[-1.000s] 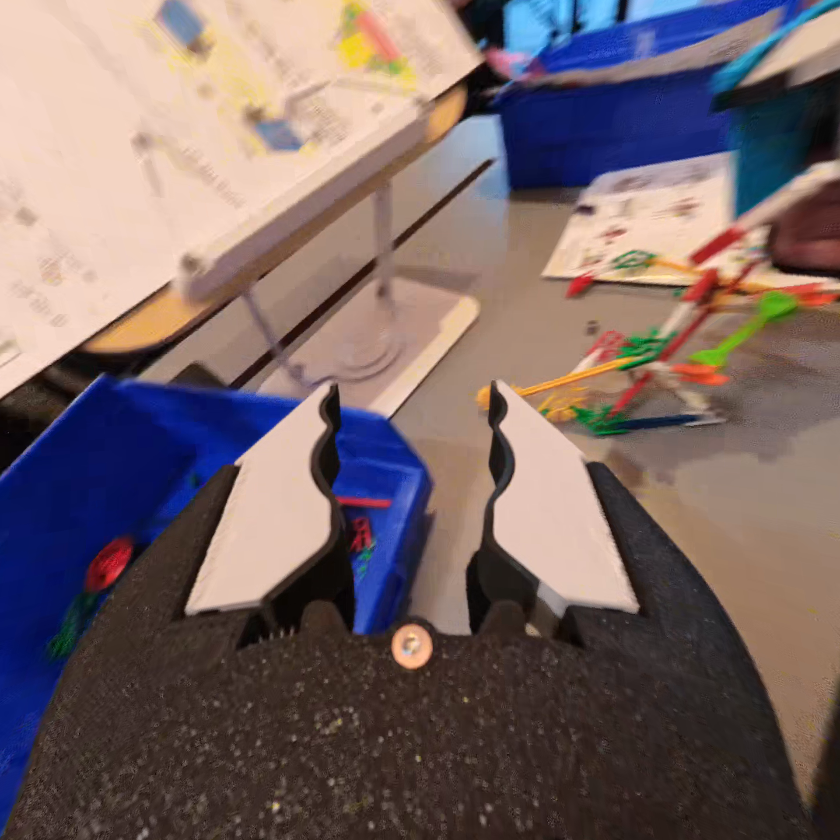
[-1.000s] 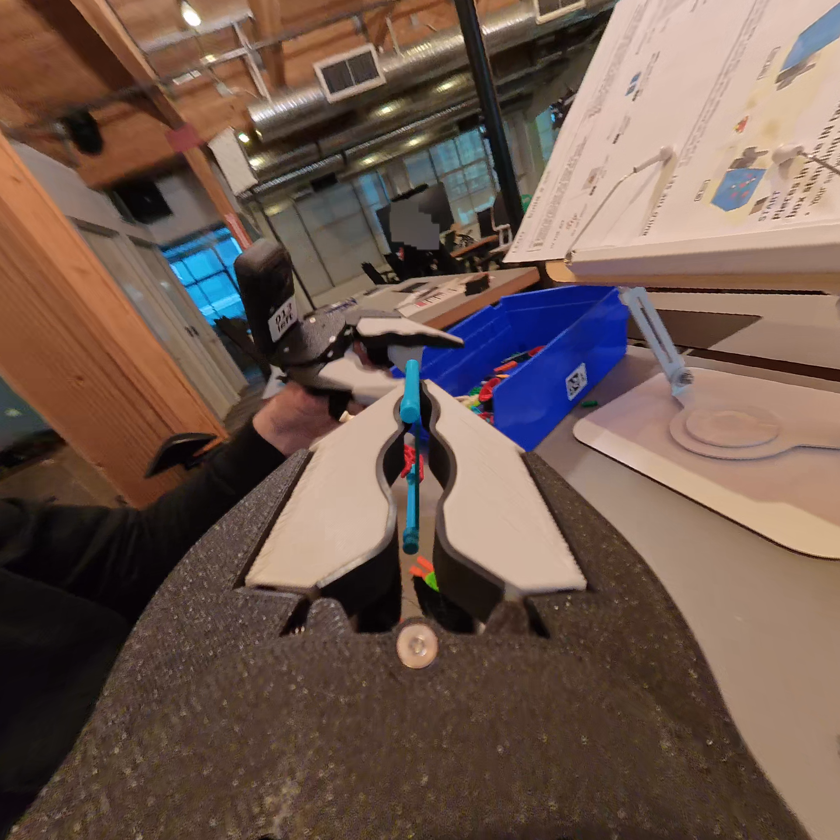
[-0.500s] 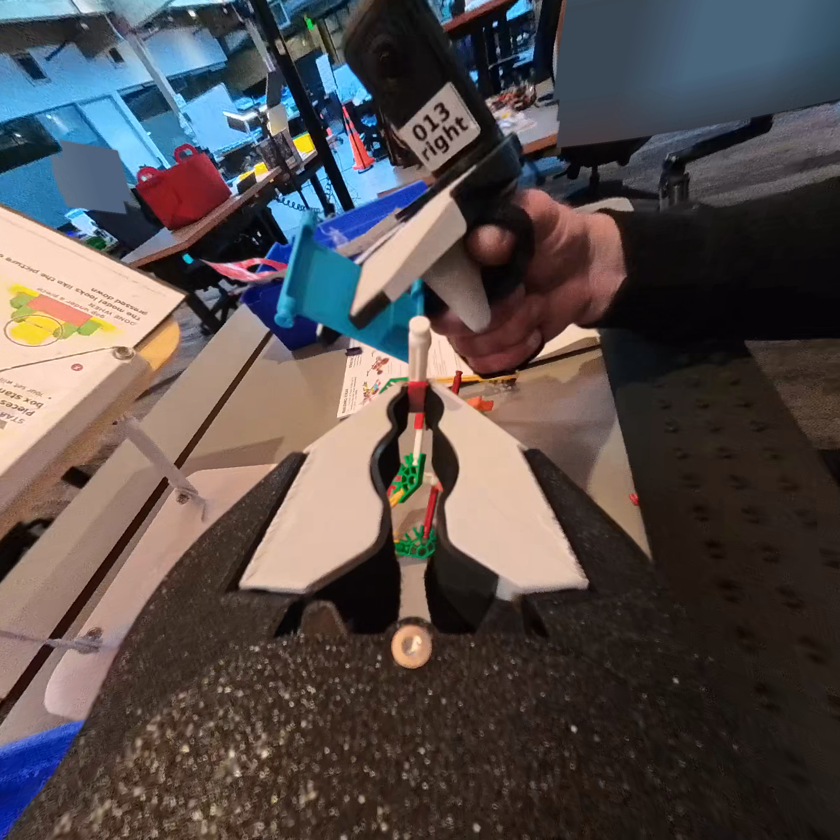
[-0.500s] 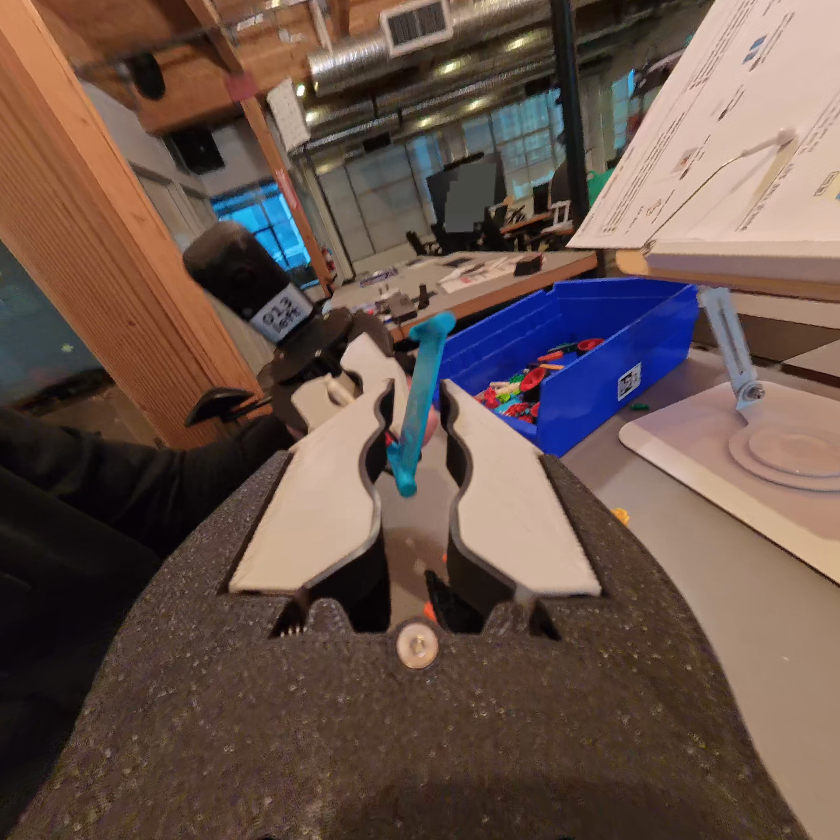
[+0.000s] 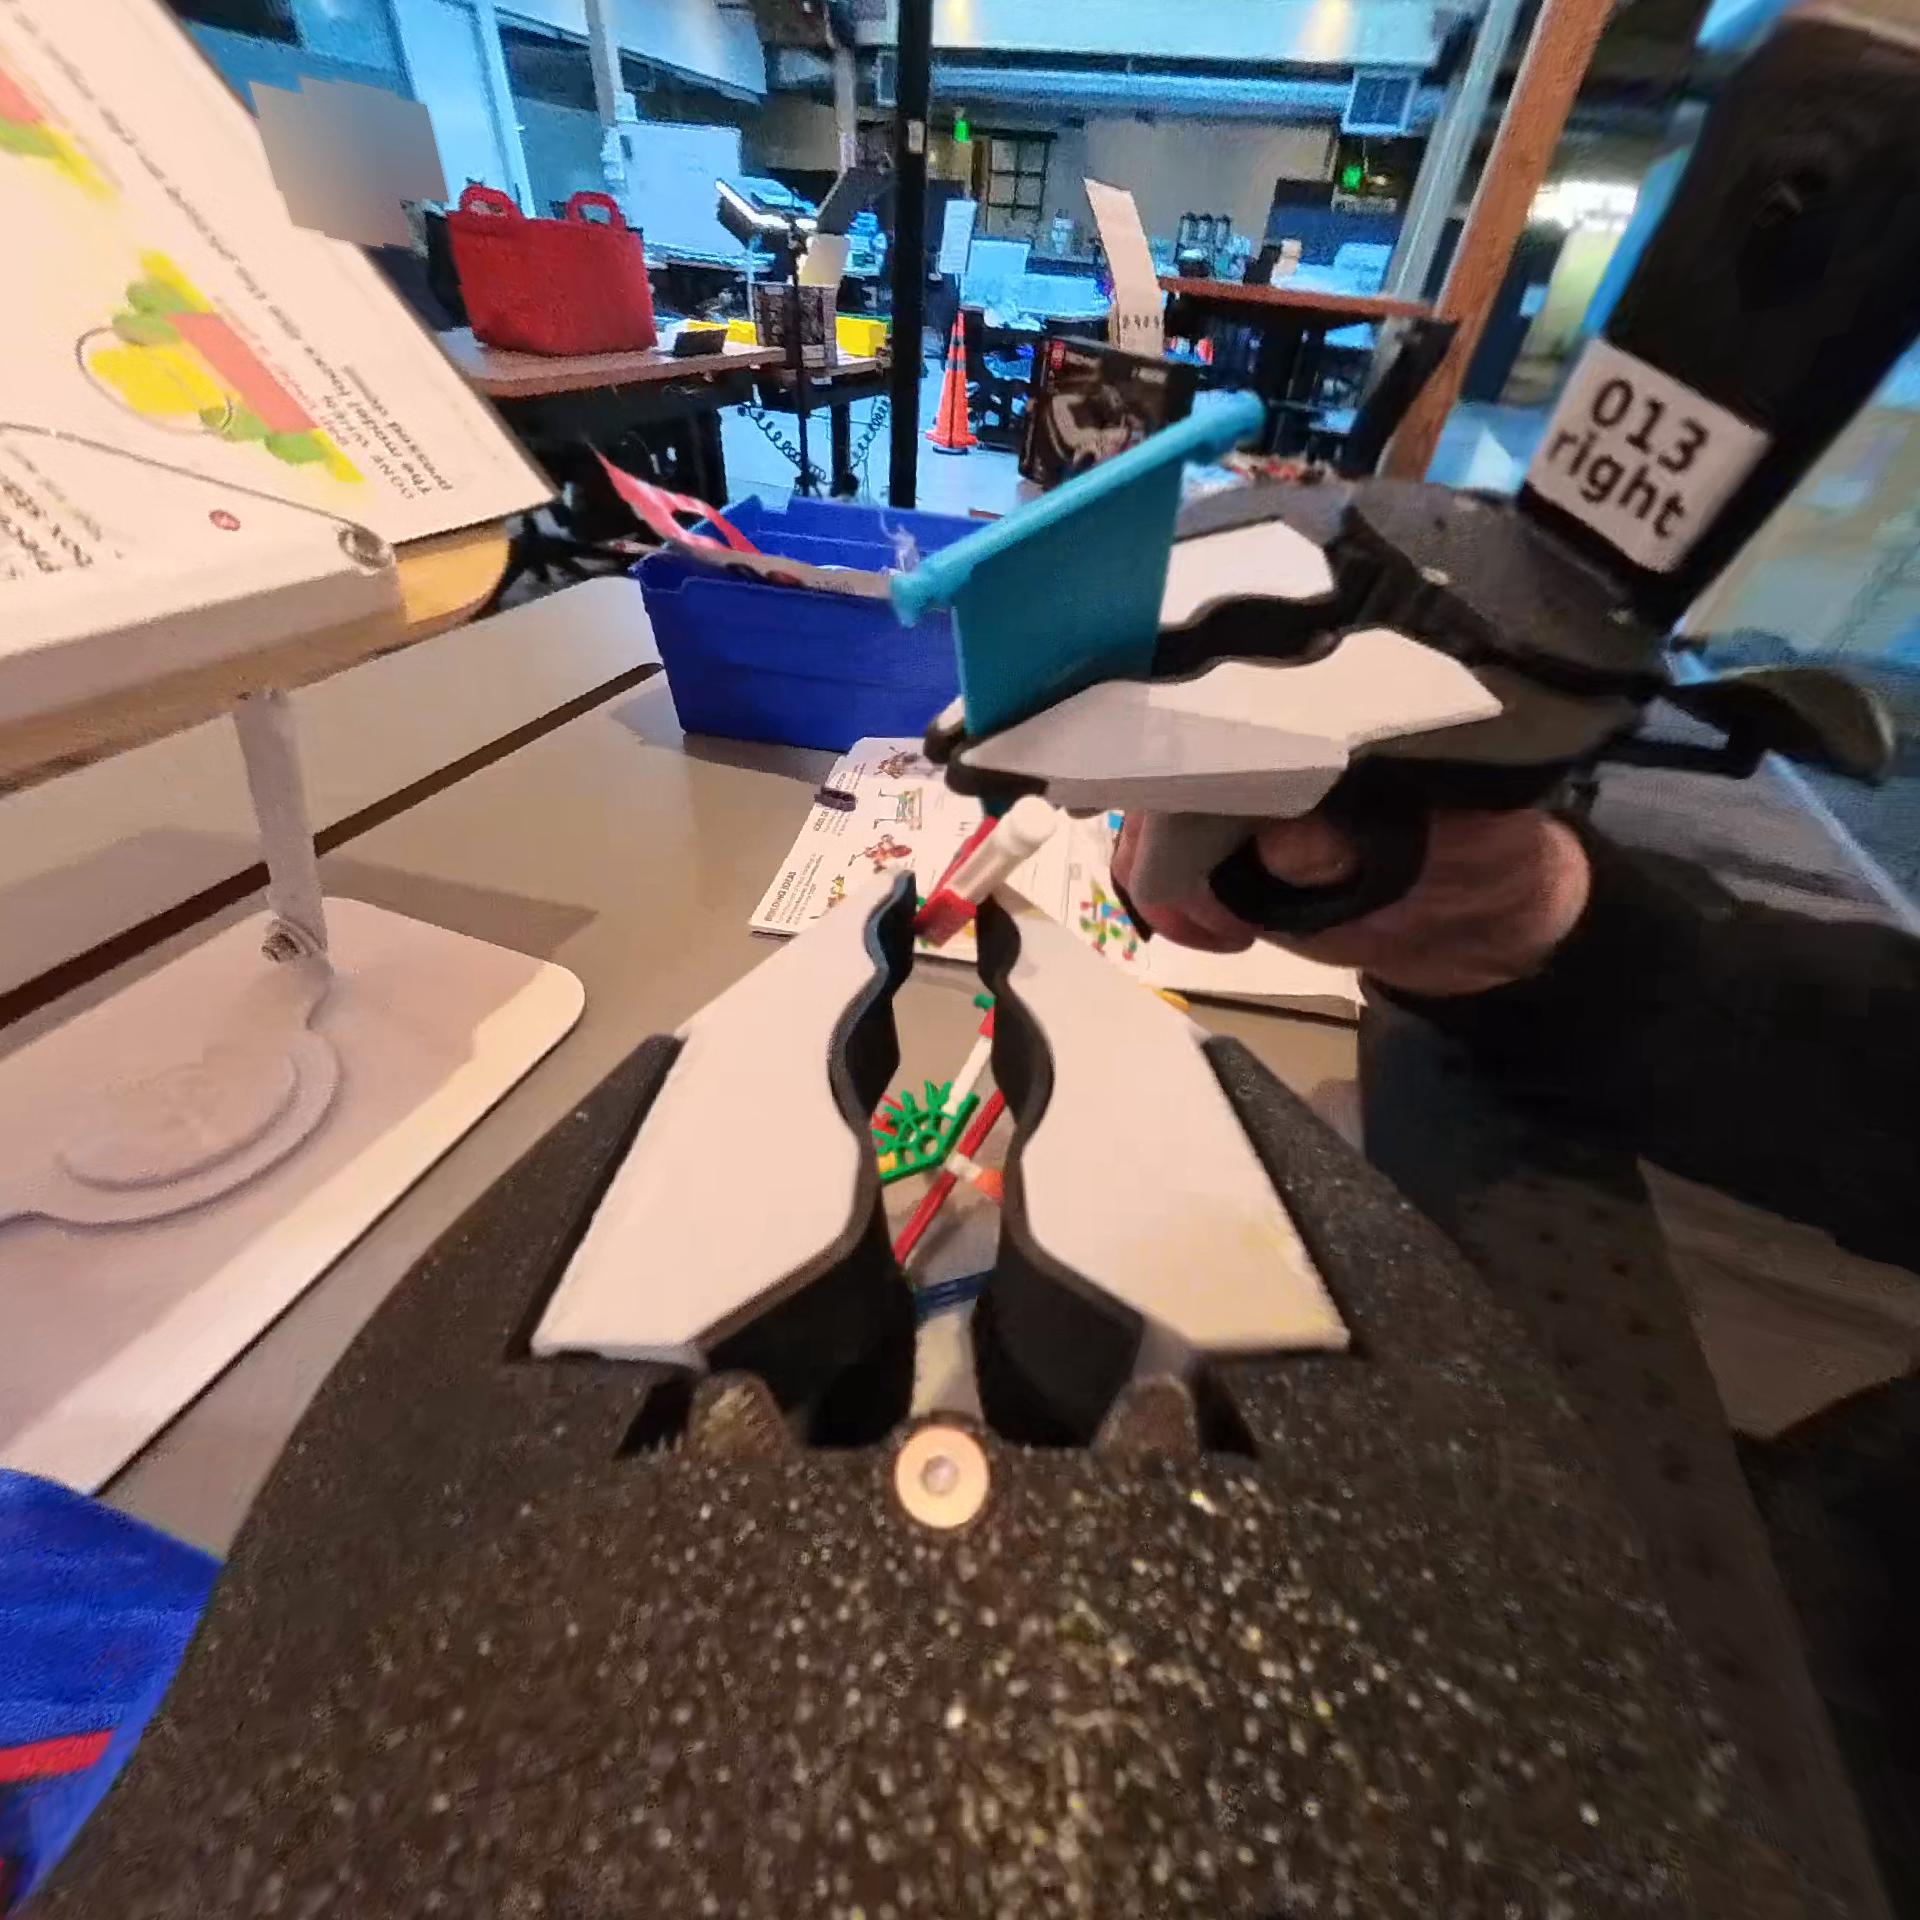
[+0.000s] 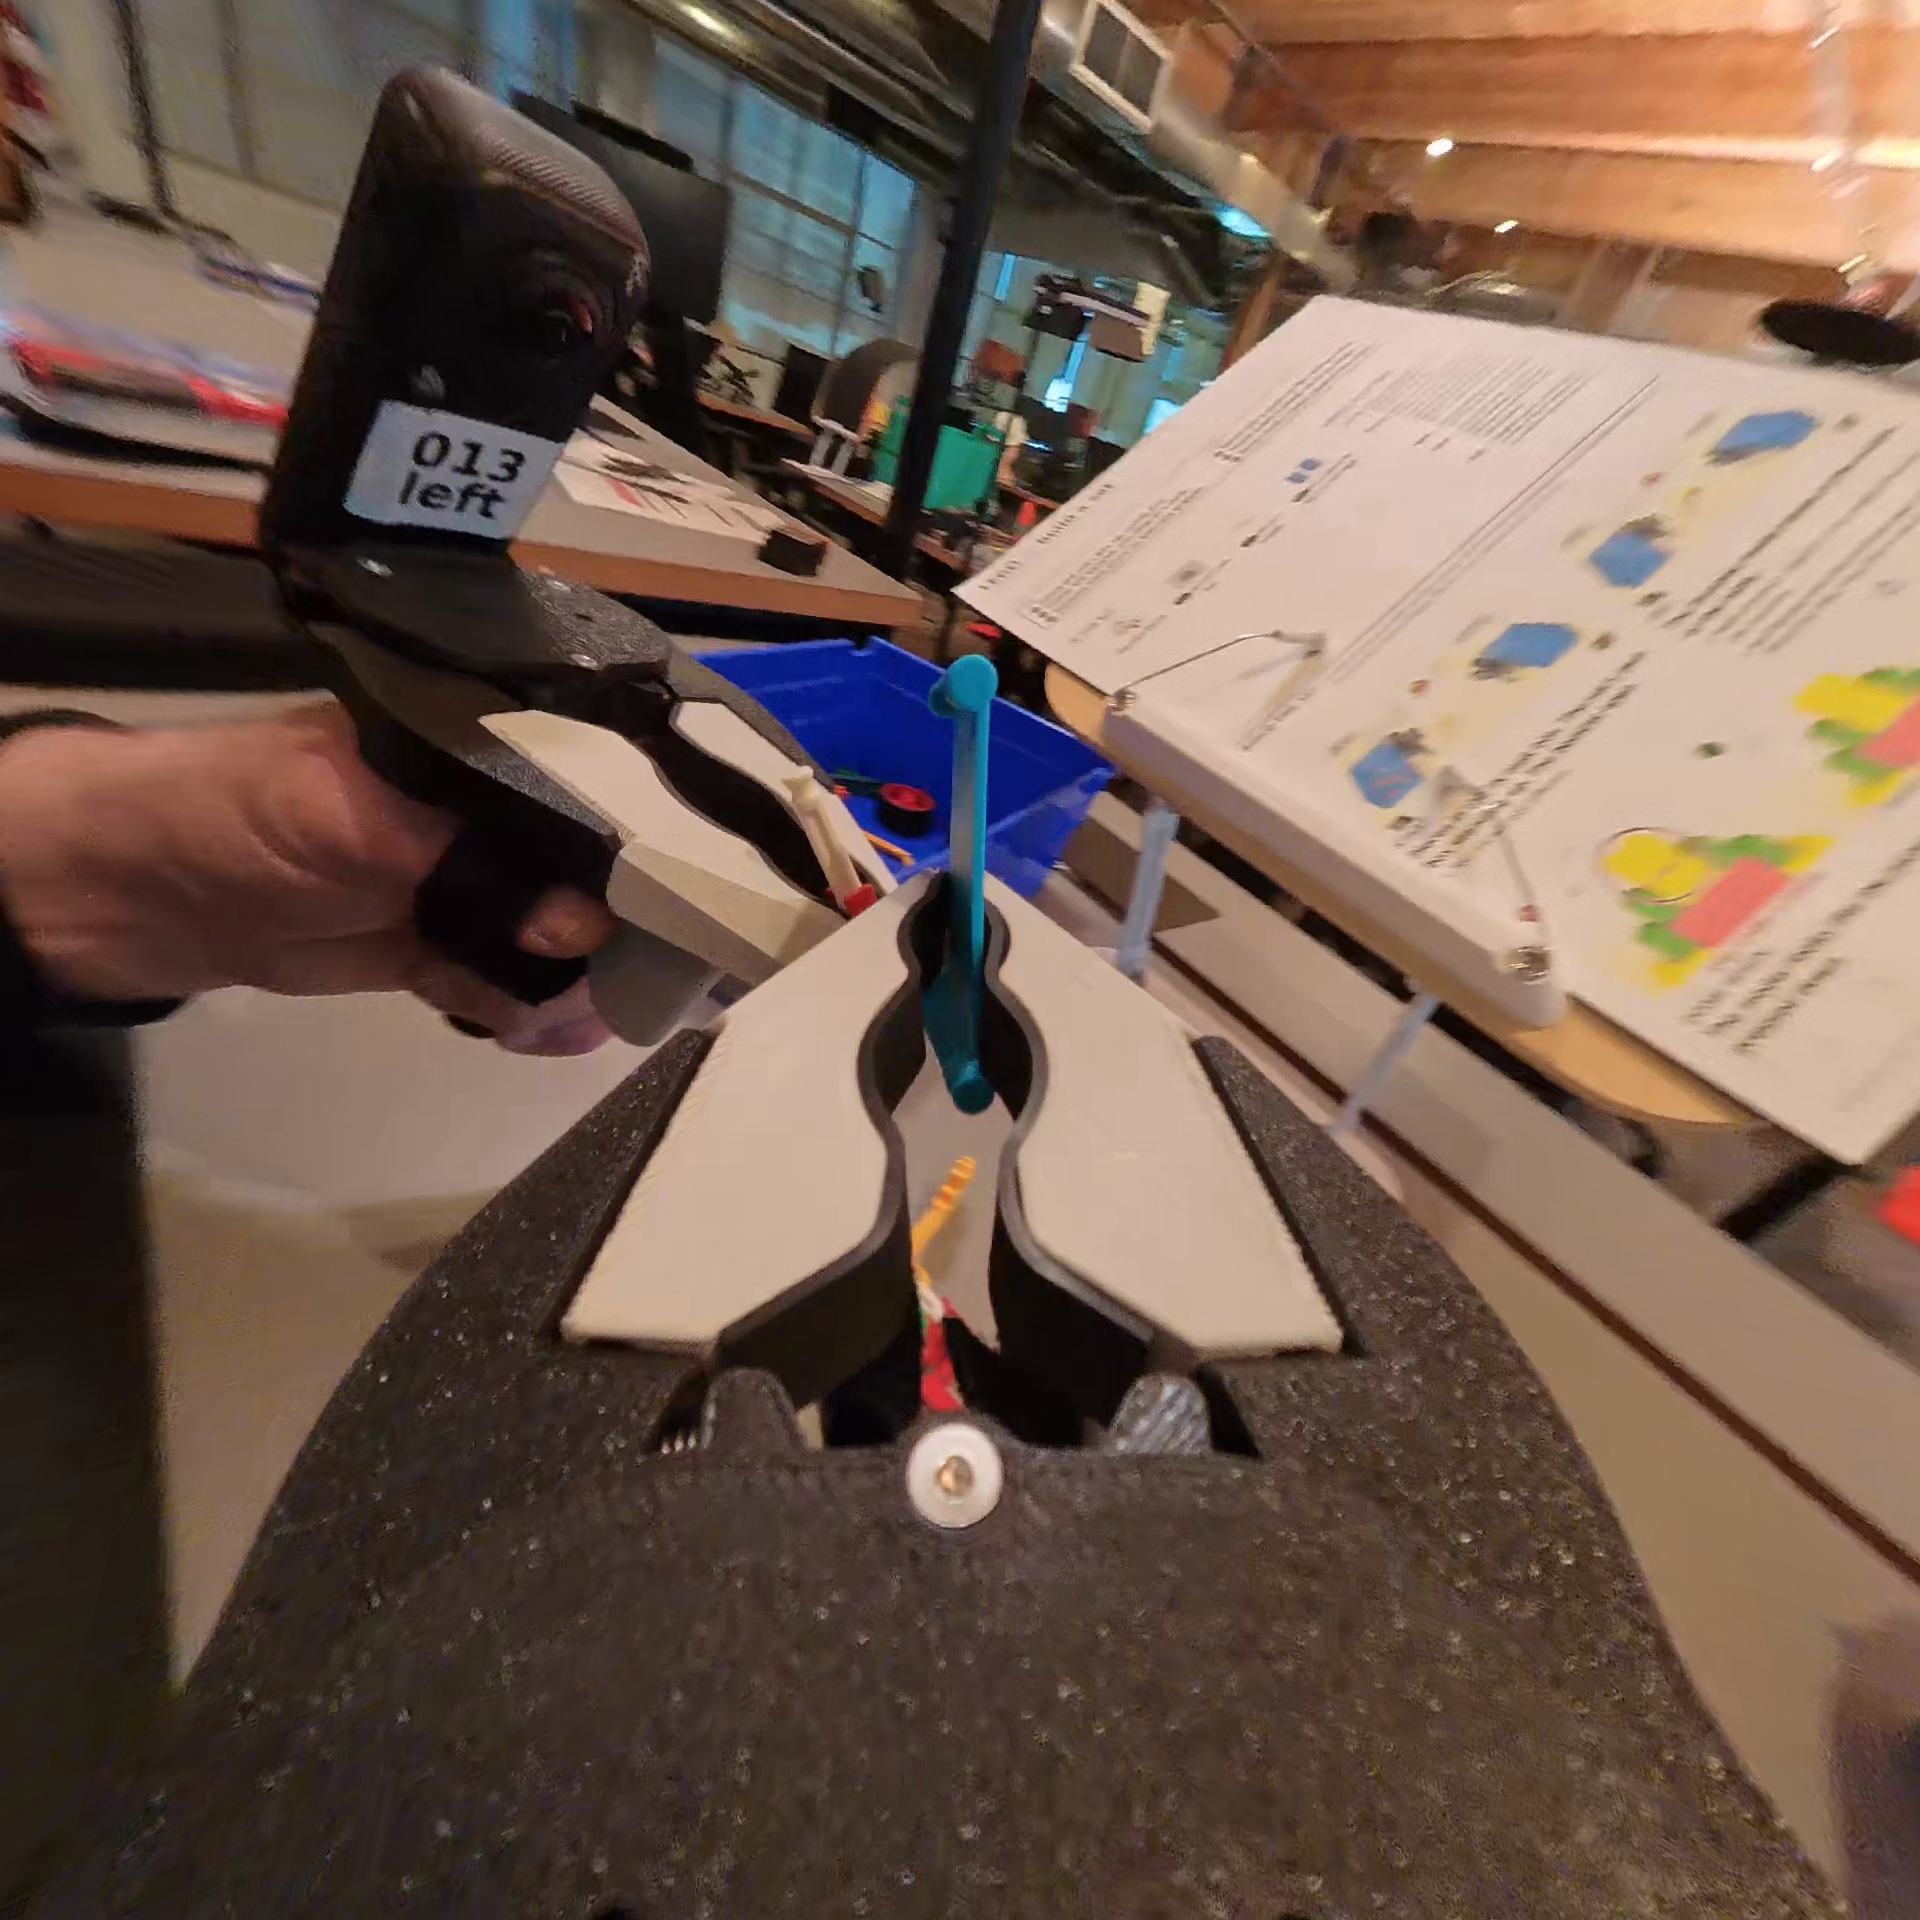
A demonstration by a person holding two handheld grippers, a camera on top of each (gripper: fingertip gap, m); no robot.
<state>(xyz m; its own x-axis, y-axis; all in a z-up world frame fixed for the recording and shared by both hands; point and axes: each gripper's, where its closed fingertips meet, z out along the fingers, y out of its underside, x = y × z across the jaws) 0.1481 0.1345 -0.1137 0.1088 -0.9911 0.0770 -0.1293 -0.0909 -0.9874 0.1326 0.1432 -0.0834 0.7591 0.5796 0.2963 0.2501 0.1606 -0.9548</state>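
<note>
**Two held pieces, tip to tip**

Left wrist view: the left gripper [image 5: 948, 914] is clamping a red-and-white rod [image 5: 982, 862] at its fingertips, and the rest of a toy frame [image 5: 925, 1127] of green connectors and red rods is hanging in the gap below. The right gripper [image 5: 961, 732] is reaching in from the right, its fingers closed on a teal panel [image 5: 1060, 592] whose lower edge is sitting just above the rod's white tip. A hand [image 5: 1351, 894] is squeezing the trigger, wrist level, gripper pointing left. Behind are a blue bin [image 5: 800, 655], a leaflet [image 5: 862, 831] on the table [image 5: 582, 748] and a book stand [image 5: 270, 1029].

Right wrist view: the right gripper [image 6: 954, 894] is pinching the panel [image 6: 966, 883] edge-on, standing upright. The left gripper [image 6: 831, 873] is coming in from the left with the rod [image 6: 821, 831] tilted up, its tip near the panel but apart. The left hand [image 6: 260, 862] is gripping the handle, forearm level.

My reading: this is the lining-up stage of joining panel to rod. Seating them would call for a small, steady closing push with both grips kept firm.
</note>
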